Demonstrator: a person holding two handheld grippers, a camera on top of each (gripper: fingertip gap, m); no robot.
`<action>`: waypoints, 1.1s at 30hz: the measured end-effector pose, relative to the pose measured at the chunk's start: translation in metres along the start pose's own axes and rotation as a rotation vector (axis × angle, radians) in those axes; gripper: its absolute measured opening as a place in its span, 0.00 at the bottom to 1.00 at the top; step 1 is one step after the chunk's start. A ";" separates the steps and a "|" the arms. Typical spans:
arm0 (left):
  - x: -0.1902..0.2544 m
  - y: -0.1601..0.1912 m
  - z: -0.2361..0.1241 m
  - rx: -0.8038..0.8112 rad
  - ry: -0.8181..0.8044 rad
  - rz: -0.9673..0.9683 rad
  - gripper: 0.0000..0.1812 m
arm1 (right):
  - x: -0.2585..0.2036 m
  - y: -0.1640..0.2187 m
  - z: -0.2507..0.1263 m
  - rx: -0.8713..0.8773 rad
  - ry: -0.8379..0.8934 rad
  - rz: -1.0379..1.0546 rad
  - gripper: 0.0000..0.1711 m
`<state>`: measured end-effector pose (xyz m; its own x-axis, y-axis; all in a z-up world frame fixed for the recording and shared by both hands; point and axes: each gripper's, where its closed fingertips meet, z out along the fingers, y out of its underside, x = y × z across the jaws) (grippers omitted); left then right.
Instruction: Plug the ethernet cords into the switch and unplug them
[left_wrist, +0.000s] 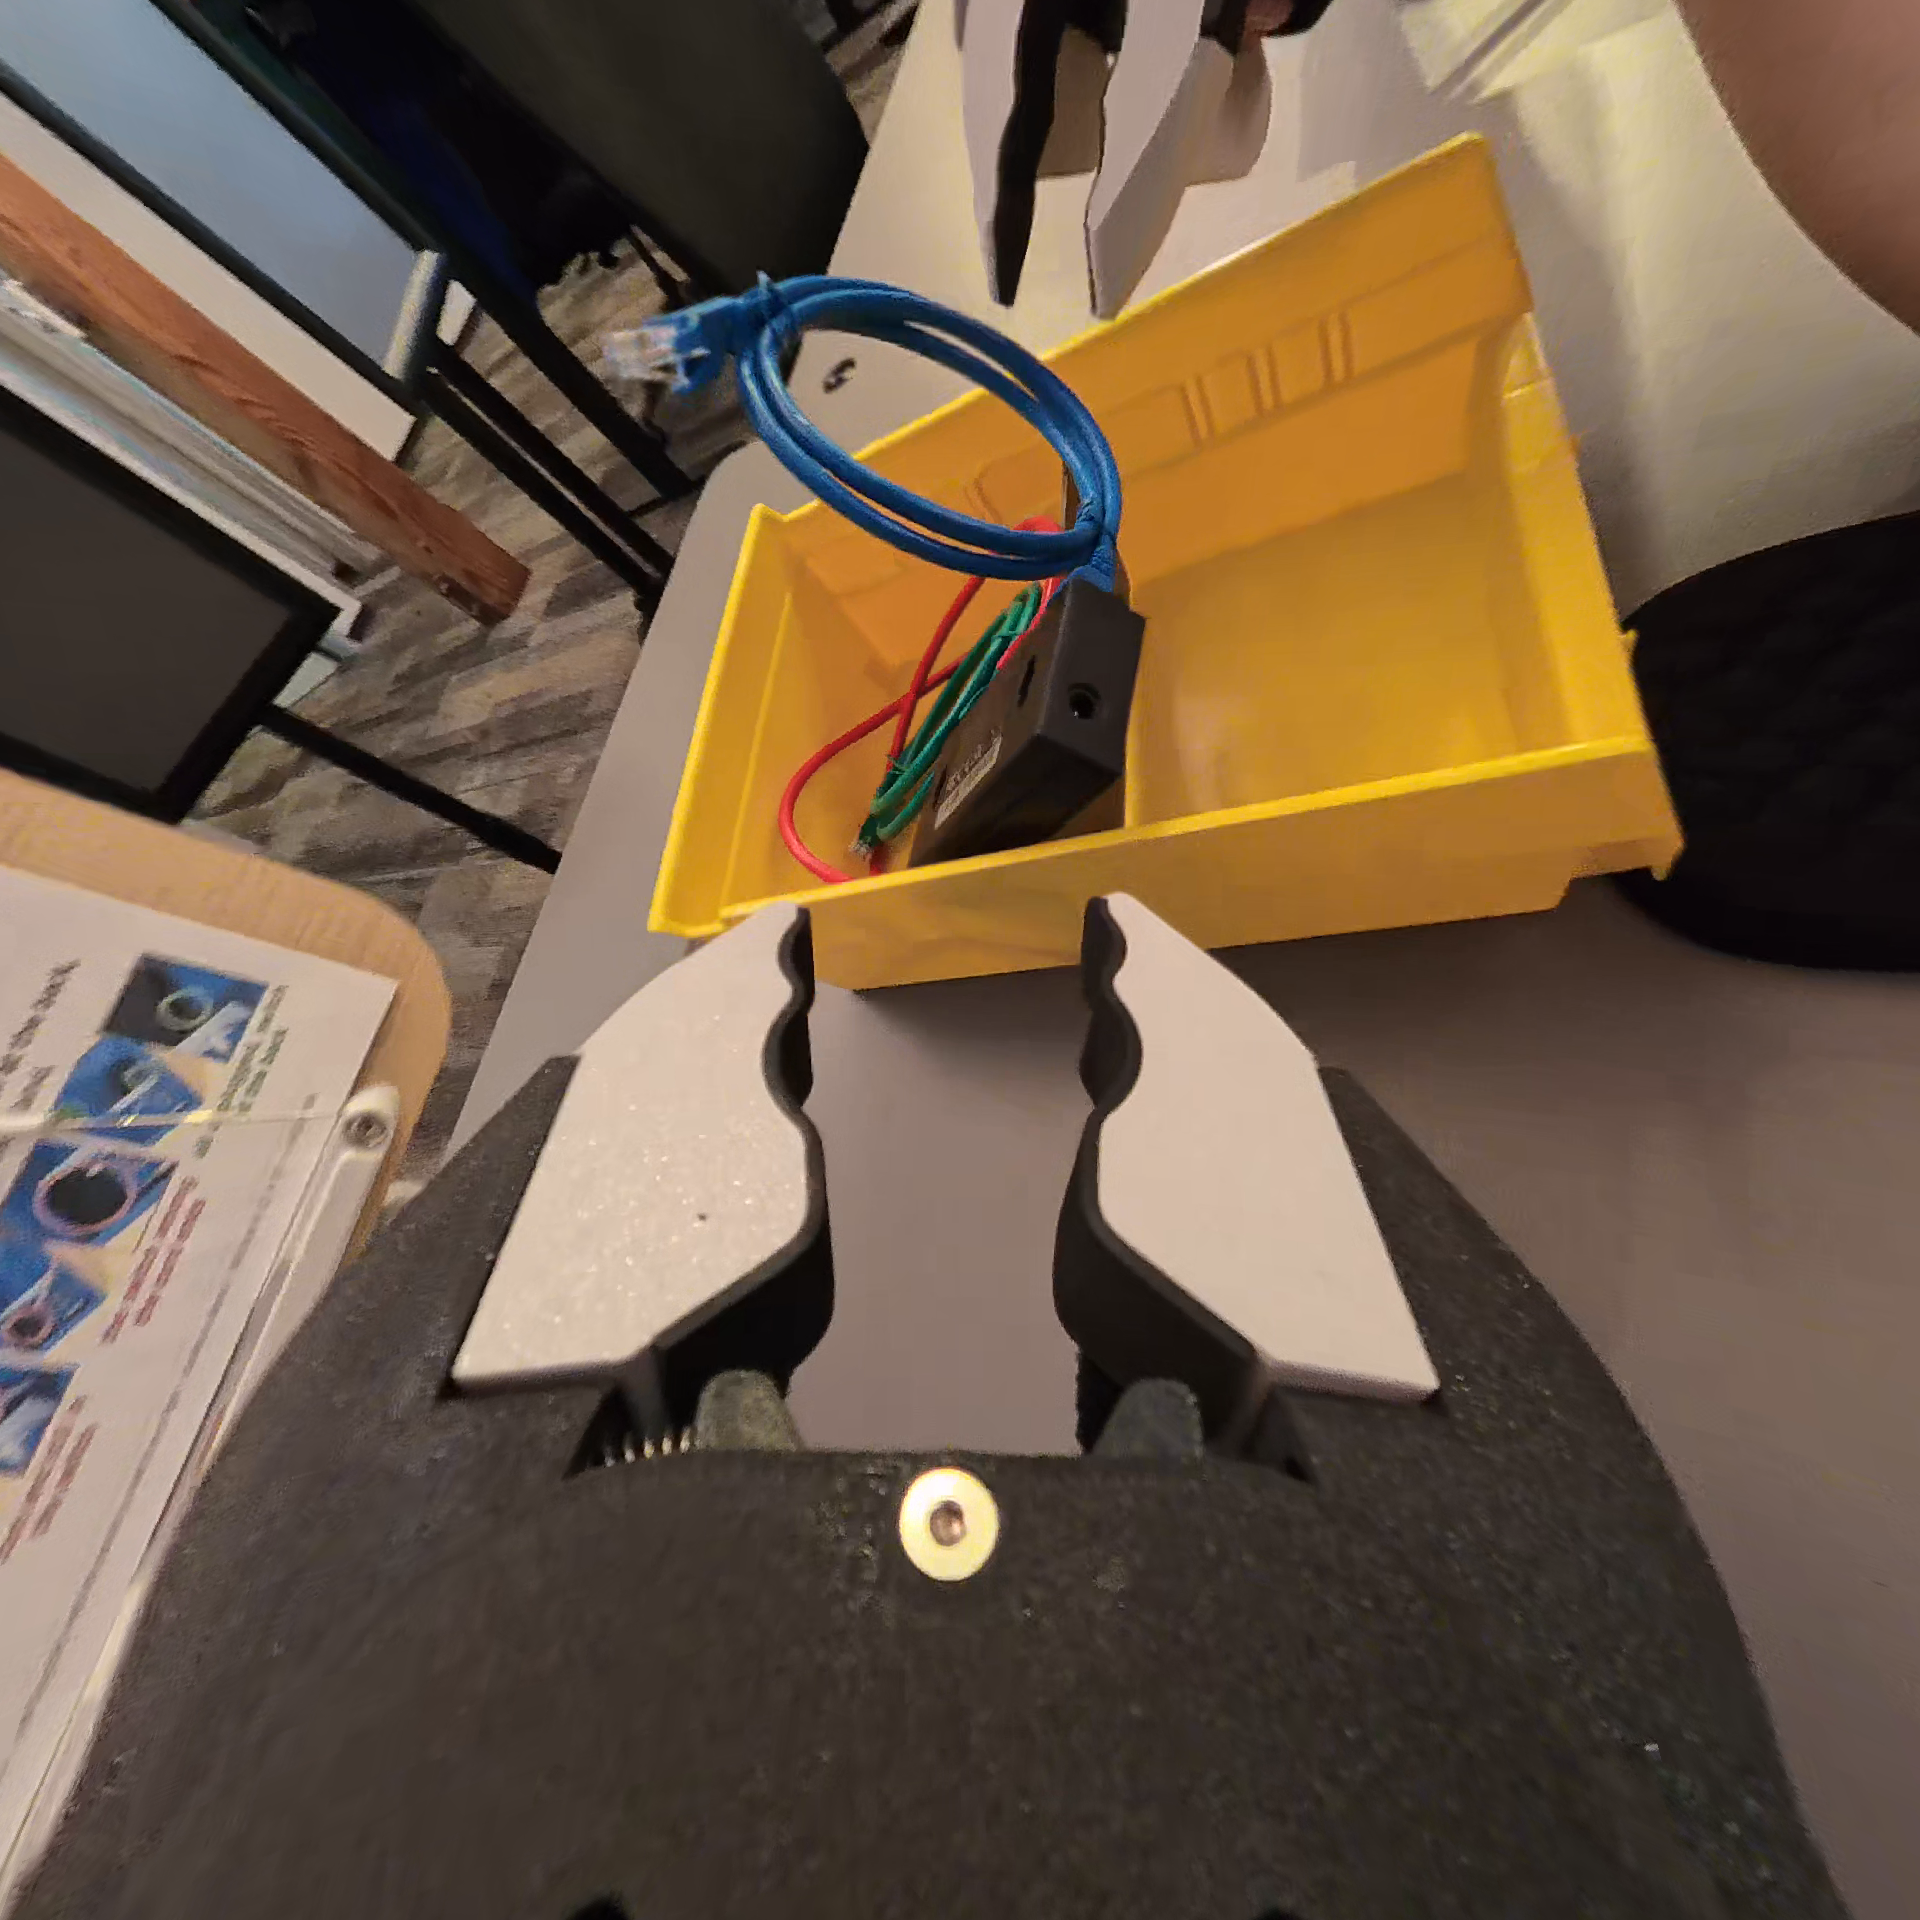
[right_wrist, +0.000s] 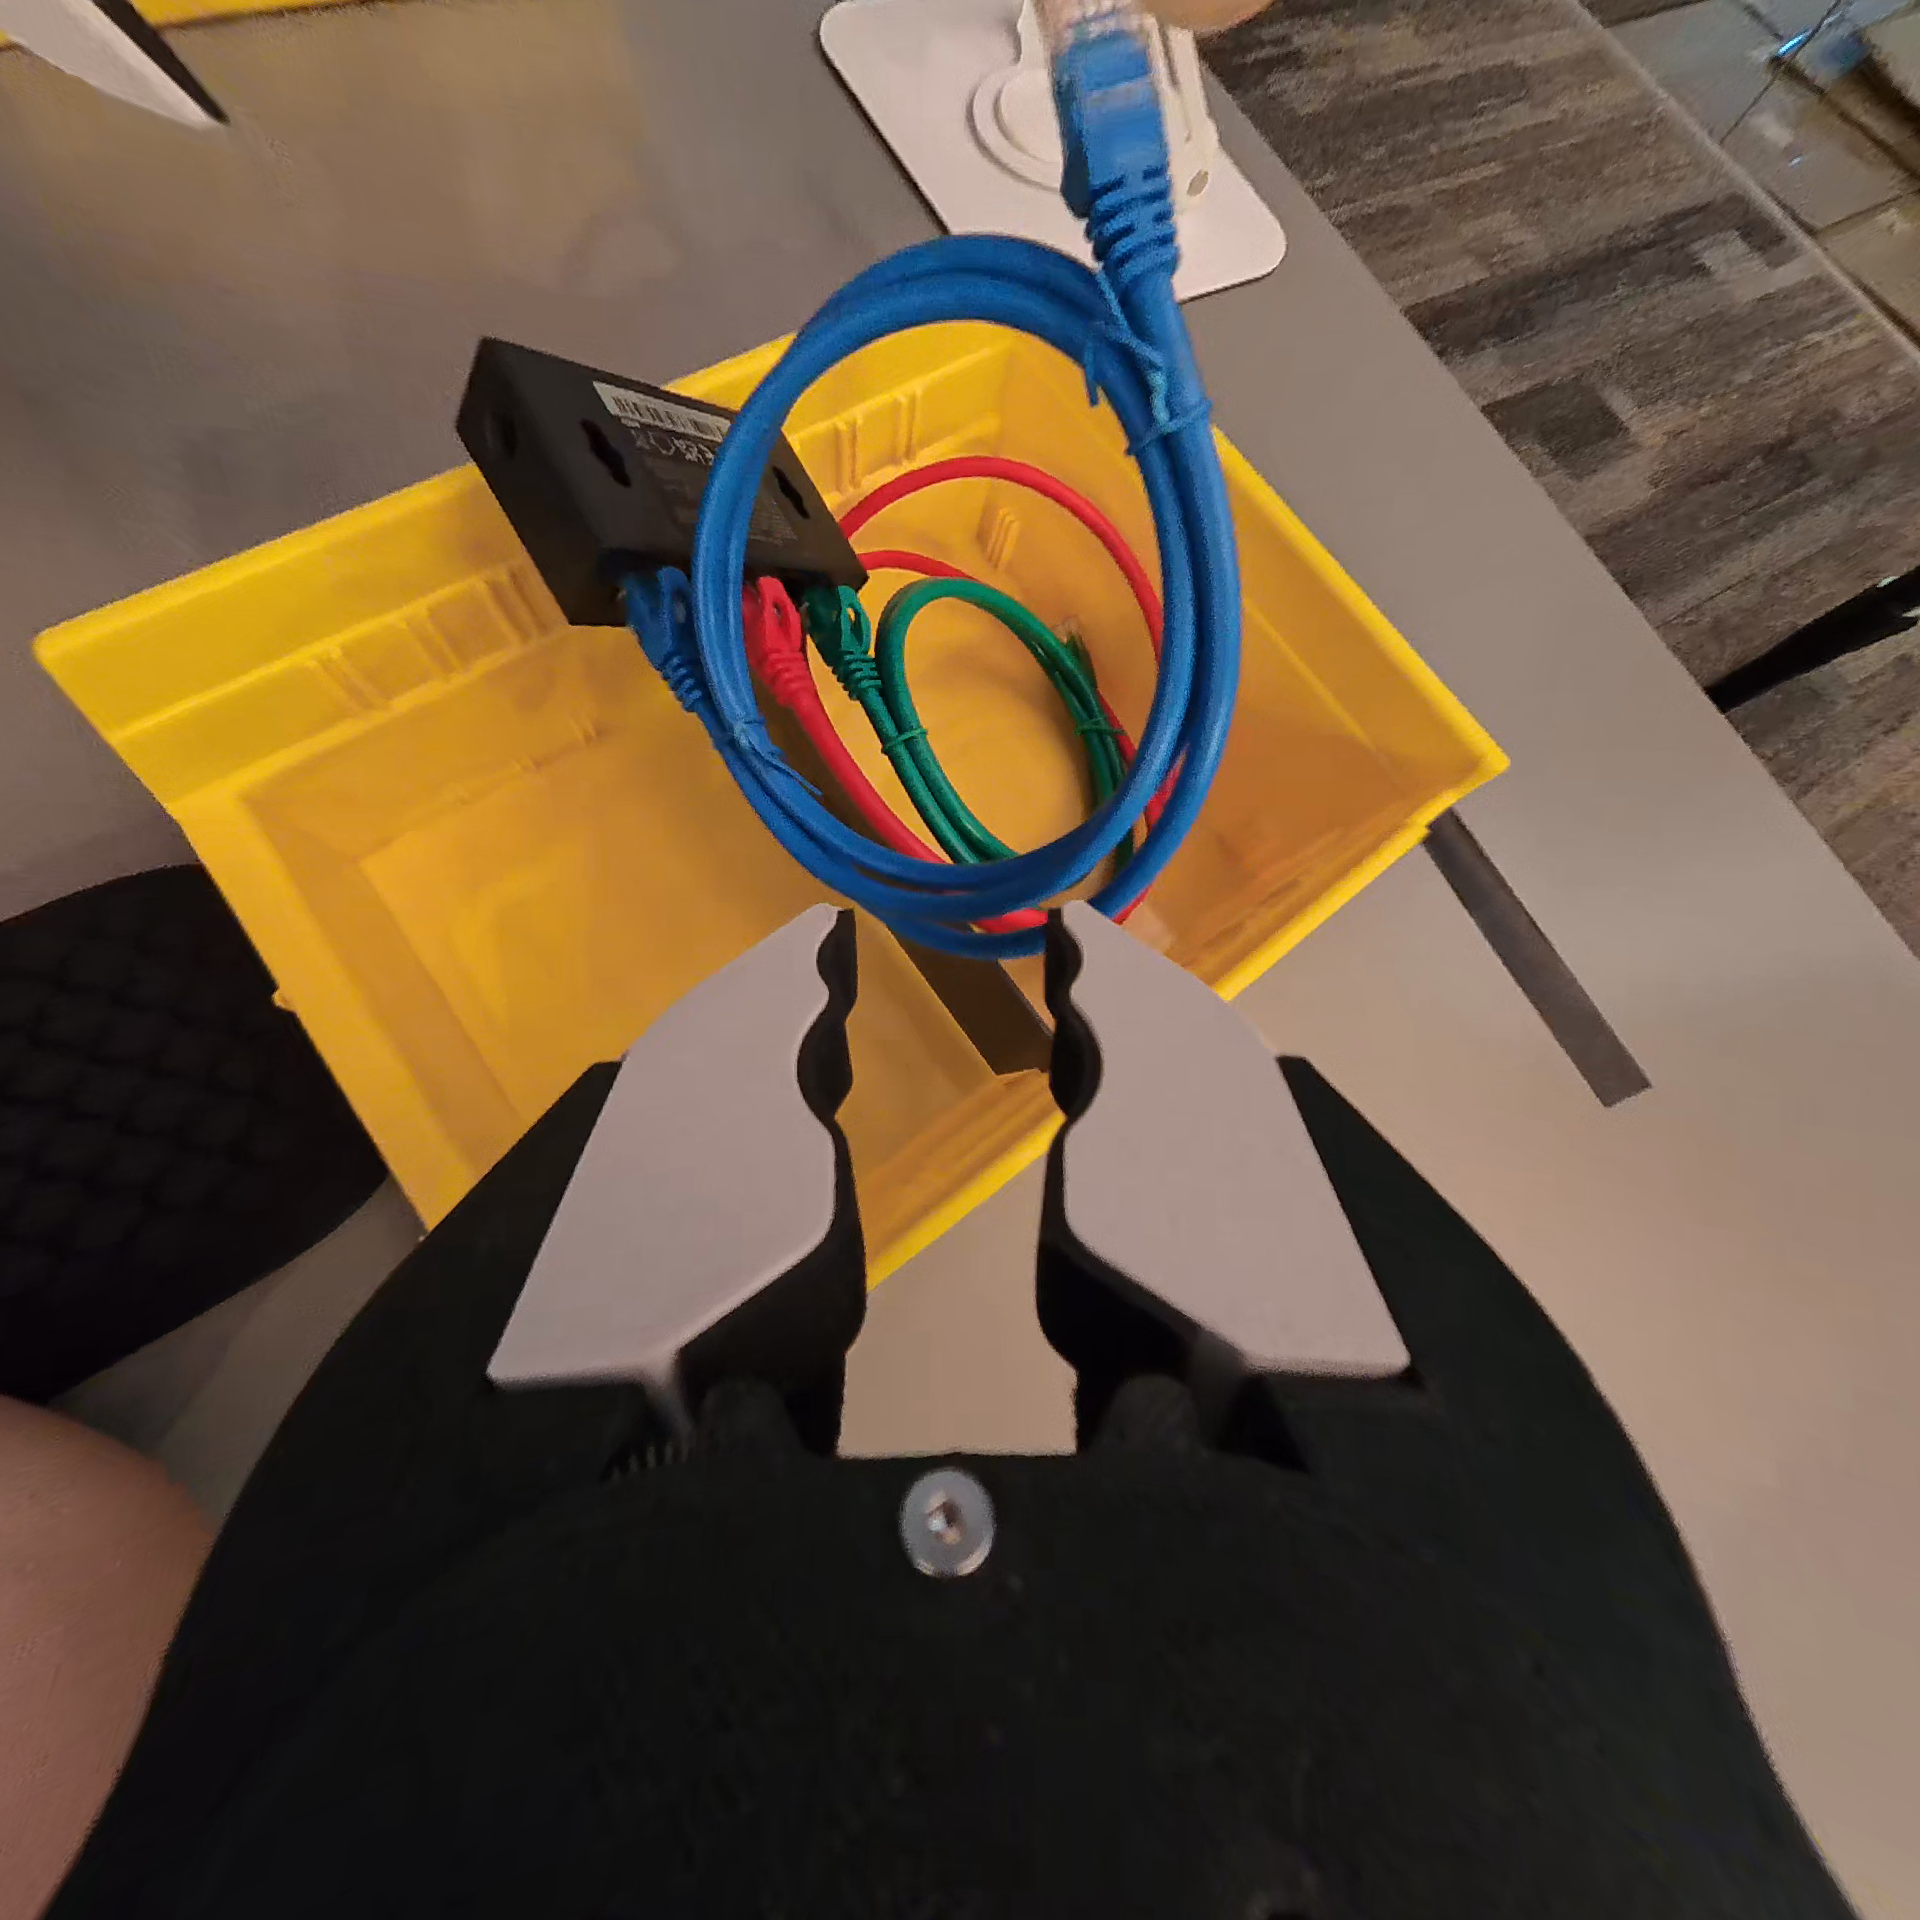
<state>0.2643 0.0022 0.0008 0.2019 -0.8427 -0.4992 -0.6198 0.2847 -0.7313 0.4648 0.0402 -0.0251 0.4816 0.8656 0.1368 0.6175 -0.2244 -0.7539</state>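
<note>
A black switch (right_wrist: 623, 468) stands tilted in a yellow bin (right_wrist: 312, 748) on a grey table. Blue (right_wrist: 660, 634), red (right_wrist: 777, 639) and green (right_wrist: 844, 629) ethernet cords are plugged into its lower edge. The blue cord's coil (right_wrist: 1195, 644) stands up out of the bin, its free plug (right_wrist: 1101, 94) in the air. My right gripper (right_wrist: 954, 920) is open above the bin, the coil just beyond its tips. My left gripper (left_wrist: 945, 920) is open and empty at the bin's (left_wrist: 1351, 623) near wall. The switch (left_wrist: 1049, 717), the blue coil (left_wrist: 935, 436) and the right gripper (left_wrist: 1055, 239) also show there.
A white plate with a round fitting (right_wrist: 966, 156) lies on the table beyond the bin. A black textured object (left_wrist: 1787, 748) sits beside the bin. A cardboard box with a printed sheet (left_wrist: 156, 1195) is at my left. The table edge and patterned floor (right_wrist: 1662, 364) lie right of the bin. Spacing between my two grippers at the tips: around 20 cm. To reach the switch (left_wrist: 1049, 717) in a straight line is about 7 cm for my left fingers, about 15 cm for my right. My right wrist view (right_wrist: 511, 405) looks at it from another angle. The blue coil (left_wrist: 935, 436) lies around 7 cm away from my right fingertips.
</note>
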 end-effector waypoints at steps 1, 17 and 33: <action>-0.001 -0.002 -0.012 0.009 -0.036 -0.007 0.27 | 0.000 -0.001 -0.006 0.014 0.016 0.000 0.21; -0.068 0.168 -0.358 -0.492 -0.834 -0.537 0.28 | -0.003 0.081 -0.017 -0.428 0.211 0.855 0.23; -0.042 0.319 -0.408 -0.421 -0.626 -1.096 0.35 | -0.040 0.094 0.045 -0.614 0.170 0.883 0.05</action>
<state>-0.2513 -0.0583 -0.0219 0.9861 -0.1610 0.0405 -0.0769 -0.6592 -0.7481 0.4754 0.0047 -0.1307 0.9585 0.2265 -0.1731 0.1939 -0.9631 -0.1867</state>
